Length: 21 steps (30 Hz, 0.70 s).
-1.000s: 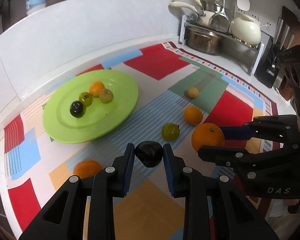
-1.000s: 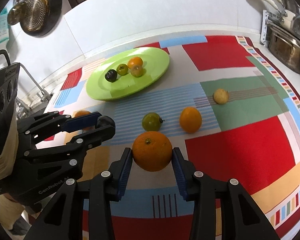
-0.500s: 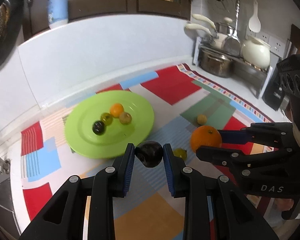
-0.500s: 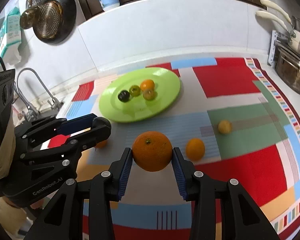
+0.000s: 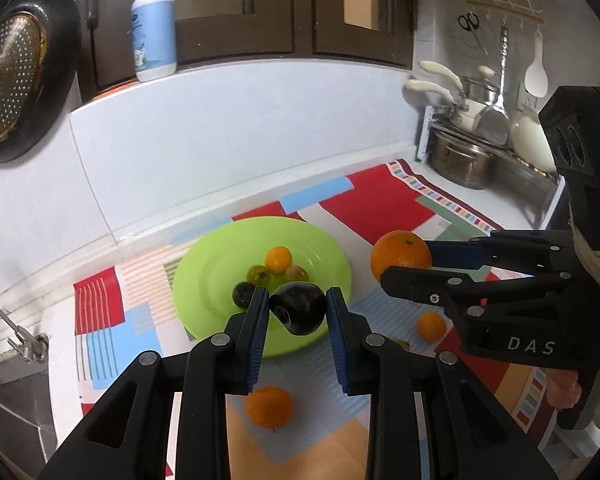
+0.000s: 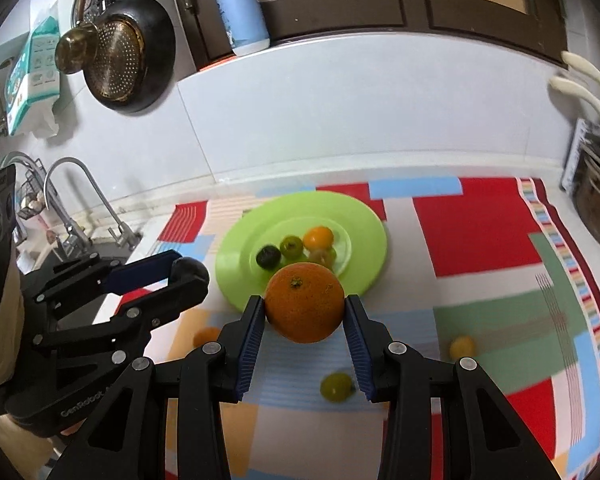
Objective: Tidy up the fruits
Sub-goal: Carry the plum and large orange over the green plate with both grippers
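My left gripper (image 5: 298,310) is shut on a dark plum (image 5: 299,307) and holds it high above the mat, near the front rim of the green plate (image 5: 208,280). My right gripper (image 6: 304,312) is shut on a large orange (image 6: 305,302), held up in front of the plate (image 6: 364,256). The plate carries several small fruits: a dark one (image 6: 268,257), a green one (image 6: 291,246), an orange one (image 6: 318,237). On the mat lie a small orange (image 5: 269,407), another orange (image 5: 431,326), a green fruit (image 6: 335,387) and a yellow fruit (image 6: 462,347).
A colourful patchwork mat (image 6: 476,232) covers the counter. A tap (image 6: 96,196) and sink are at the left. Pots on a rack (image 5: 464,156) stand at the right. A soap bottle (image 5: 154,24) stands on the ledge above the white backsplash.
Both grippers have risen and moved toward the plate, still holding the plum and the orange. The counter now looks farther below.
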{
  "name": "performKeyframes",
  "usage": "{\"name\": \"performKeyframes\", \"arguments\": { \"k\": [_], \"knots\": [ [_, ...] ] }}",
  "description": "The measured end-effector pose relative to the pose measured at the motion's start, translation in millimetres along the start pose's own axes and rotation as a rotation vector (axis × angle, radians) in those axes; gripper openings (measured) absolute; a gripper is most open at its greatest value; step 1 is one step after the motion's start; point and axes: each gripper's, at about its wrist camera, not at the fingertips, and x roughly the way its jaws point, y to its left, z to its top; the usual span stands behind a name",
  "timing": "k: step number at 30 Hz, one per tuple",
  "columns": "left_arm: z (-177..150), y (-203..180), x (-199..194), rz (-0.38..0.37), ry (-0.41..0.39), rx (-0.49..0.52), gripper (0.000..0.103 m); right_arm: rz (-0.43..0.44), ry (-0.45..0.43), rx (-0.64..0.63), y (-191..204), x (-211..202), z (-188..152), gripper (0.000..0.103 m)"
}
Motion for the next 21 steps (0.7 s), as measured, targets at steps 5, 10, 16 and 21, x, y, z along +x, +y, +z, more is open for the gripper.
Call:
{"name": "performKeyframes", "arguments": {
  "k": [5,10,16,21],
  "knots": [
    [13,12,5,0.02,-0.001,-0.002,0.029,0.013,0.007,-0.023,3,15,18,0.041],
    [24,27,15,0.028,0.005,-0.021,0.029,0.016,0.009,-0.046,5,29,38,0.041],
    [33,43,33,0.032,0.024,-0.044,0.029,0.018,0.027,-0.058,6,48,56,0.041],
    [38,51,48,0.042,0.034,-0.051,0.029,0.015,0.049,-0.061,4,69,69,0.041]
  ]
}}
